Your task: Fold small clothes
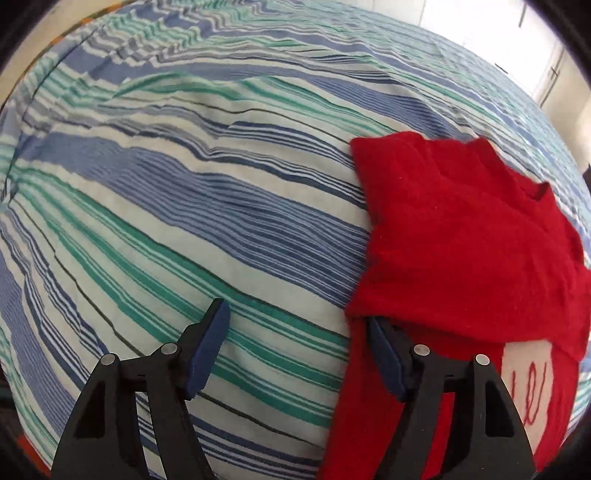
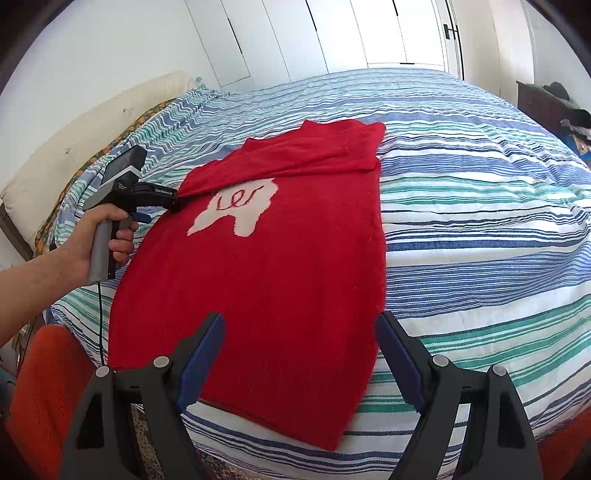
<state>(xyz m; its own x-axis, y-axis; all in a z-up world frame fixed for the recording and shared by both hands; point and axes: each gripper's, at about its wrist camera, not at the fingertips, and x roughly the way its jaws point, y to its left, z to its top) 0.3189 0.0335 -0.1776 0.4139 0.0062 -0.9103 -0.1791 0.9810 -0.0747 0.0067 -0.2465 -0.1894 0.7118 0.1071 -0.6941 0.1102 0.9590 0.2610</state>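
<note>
A red knit sweater [image 2: 266, 266] with a white patch [image 2: 236, 210] lies flat on the striped bedspread [image 2: 480, 229]. Its sleeves are folded across the chest [image 2: 325, 155]. My left gripper [image 1: 295, 339] is open at the sweater's left edge; its right finger sits under the folded sleeve [image 1: 461, 236], its left finger over bare bedspread. It also shows in the right wrist view [image 2: 177, 197], held by a hand. My right gripper [image 2: 301, 350] is open and empty, hovering above the sweater's hem.
A cream headboard cushion [image 2: 92, 129] runs along the bed's left side. An orange-red fabric [image 2: 48, 387] lies at the lower left bed edge. White closet doors [image 2: 332, 33] stand behind the bed. A dark dresser with clutter [image 2: 554, 103] is at the far right.
</note>
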